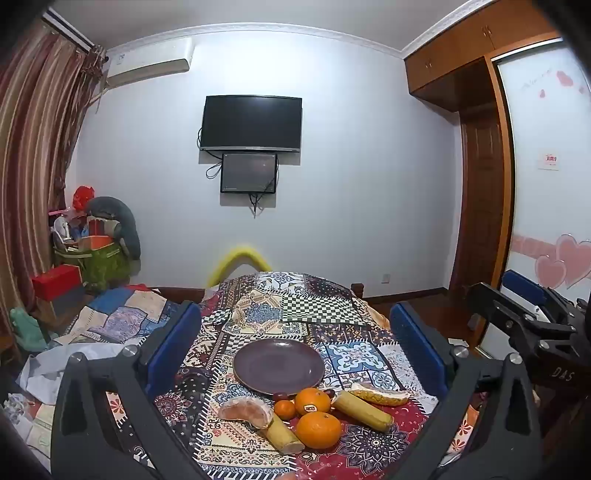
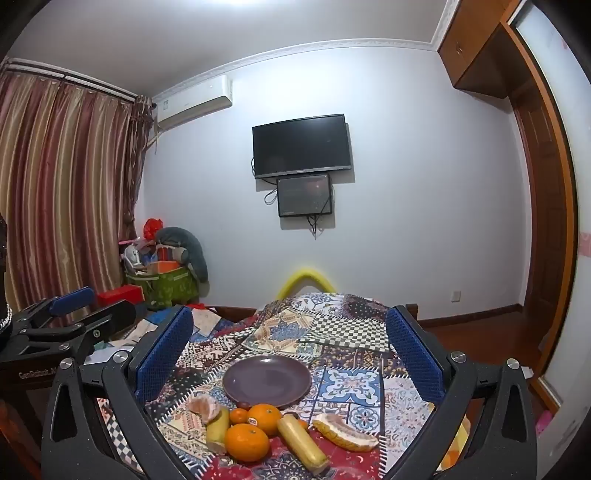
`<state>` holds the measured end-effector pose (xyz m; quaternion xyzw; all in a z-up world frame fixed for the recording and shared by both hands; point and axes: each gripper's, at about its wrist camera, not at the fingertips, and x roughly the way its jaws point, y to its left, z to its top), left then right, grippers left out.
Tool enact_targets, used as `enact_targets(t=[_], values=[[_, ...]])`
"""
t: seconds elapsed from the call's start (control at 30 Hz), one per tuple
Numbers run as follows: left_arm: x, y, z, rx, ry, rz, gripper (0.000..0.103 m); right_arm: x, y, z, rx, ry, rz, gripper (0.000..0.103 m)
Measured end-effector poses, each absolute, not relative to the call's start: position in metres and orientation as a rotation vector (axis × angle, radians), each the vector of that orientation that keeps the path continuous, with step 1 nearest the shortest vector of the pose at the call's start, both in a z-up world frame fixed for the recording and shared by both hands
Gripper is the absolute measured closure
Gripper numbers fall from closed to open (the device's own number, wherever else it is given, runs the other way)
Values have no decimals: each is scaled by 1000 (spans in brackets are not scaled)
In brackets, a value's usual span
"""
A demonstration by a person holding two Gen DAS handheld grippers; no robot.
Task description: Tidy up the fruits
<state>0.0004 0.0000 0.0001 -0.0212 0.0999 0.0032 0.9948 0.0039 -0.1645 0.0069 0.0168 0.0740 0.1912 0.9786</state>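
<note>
dim, cool indoor light from overhead, glow on ceiling (image 2: 236,7) at top of right view. soft shadows only. heavy fisheye bend, black corners. wall (image 1: 369,147) lines curve. grain, slight smear at far edges; centre fairly sharp.

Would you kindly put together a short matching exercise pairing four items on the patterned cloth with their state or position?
Items:
1. purple plate
2. stickered orange
3. small mandarin
4. left tongs

Descriptions:
A. open, holding nothing
B. bears a small label
C. bare, no fruit on it
D. tucked between the pomelo segment and the larger oranges

Pairs: 1-C, 2-B, 3-D, 4-A
</note>
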Motion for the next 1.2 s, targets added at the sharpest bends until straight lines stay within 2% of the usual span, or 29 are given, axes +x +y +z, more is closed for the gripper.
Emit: enact_targets(t=[1.2], values=[[-3,1,-1,-45,173,25,0,0,-162,8,37,144,390,0]])
